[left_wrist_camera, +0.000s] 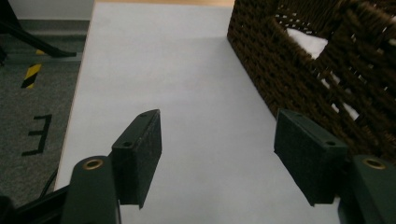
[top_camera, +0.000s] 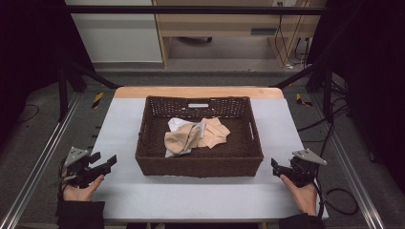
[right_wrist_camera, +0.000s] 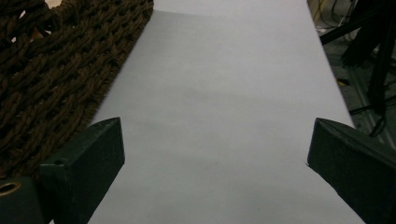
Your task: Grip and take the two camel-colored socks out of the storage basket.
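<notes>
While both hands rest low in the high view, the left gripper [top_camera: 102, 164] at lower left and the right gripper [top_camera: 276, 166] at lower right each stand with jaws apart and nothing between them. The wicker basket [top_camera: 198, 164] sits mid-frame on the bench [top_camera: 191, 200], near each gripper; bare strips of bench run along its left and right walls. Inside lie crumpled cloths [top_camera: 196, 135], tan and white, perhaps several pieces. The pale grey bench top ends in a wooden edge [top_camera: 198, 91] above the basket; grey floor [top_camera: 43, 138] and dark frame rails [top_camera: 31, 169] flank it.
</notes>
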Motion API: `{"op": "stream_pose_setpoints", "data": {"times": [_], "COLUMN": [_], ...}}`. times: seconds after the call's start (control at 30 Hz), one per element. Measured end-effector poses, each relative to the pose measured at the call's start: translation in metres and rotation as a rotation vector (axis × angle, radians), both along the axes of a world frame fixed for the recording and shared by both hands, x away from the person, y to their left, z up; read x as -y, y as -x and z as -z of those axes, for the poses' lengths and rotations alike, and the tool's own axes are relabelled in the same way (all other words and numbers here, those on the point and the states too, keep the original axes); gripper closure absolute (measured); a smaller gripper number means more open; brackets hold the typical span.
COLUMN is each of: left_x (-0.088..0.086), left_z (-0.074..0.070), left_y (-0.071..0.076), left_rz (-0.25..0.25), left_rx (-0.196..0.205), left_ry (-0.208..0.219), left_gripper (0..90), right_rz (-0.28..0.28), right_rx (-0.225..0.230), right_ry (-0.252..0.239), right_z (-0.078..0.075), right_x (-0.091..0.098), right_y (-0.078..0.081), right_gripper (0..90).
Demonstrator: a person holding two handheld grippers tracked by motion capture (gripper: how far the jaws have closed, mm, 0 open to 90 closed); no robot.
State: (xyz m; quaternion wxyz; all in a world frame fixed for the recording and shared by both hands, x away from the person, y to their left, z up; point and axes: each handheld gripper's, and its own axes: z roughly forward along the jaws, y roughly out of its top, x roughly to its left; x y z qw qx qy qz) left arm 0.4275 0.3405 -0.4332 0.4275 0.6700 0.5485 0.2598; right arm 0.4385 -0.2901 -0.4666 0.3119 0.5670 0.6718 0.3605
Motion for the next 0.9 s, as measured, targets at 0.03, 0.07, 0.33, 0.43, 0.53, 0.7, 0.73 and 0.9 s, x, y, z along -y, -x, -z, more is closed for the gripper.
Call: {"op": "stream_pose_setpoints", "data": {"times": [0.03,0.07,0.33,0.43,0.53,0.7,0.73,0.9], "left_x": [0.001,0.002,0.009,0.012,0.019,0.037,0.041,0.063], "left_z": [-0.003,-0.006,-0.034,-0.045,-0.054,-0.072,-0.076,-0.094], "left_y": [-0.001,-0.001,-0.004,-0.008,-0.012,-0.017,-0.018,-0.024], "left_rz": [0.002,-0.001,0.006,0.013,0.02,0.05,0.059,0.103], "left_rx": [0.008,0.019,0.081,0.096,0.112,0.143,0.15,0.178], "left_ry": [0.001,-0.003,0.036,0.046,0.038,0.036,0.037,0.026], "left_gripper": [32.1,32.4,34.1,34.1,34.0,34.2,34.2,34.2], "right_rz": [0.007,0.014,0.0,0.007,0.003,-0.006,-0.006,0.0], "right_rx": [0.006,0.007,-0.016,-0.021,-0.031,-0.035,-0.033,-0.035], "right_ry": [0.01,0.011,0.05,0.054,0.065,0.062,0.064,0.055], "right_z": [0.0,0.0,0.001,0.002,0.004,0.005,0.005,0.005], "right_x": [0.0,0.0,0.001,0.003,0.003,0.001,0.001,0.001], "right_y": [0.001,0.002,0.003,0.003,0.004,0.004,0.004,0.004], "right_gripper": [3.6,3.2,3.9,3.9,4.2,4.4,4.4,4.4]}}
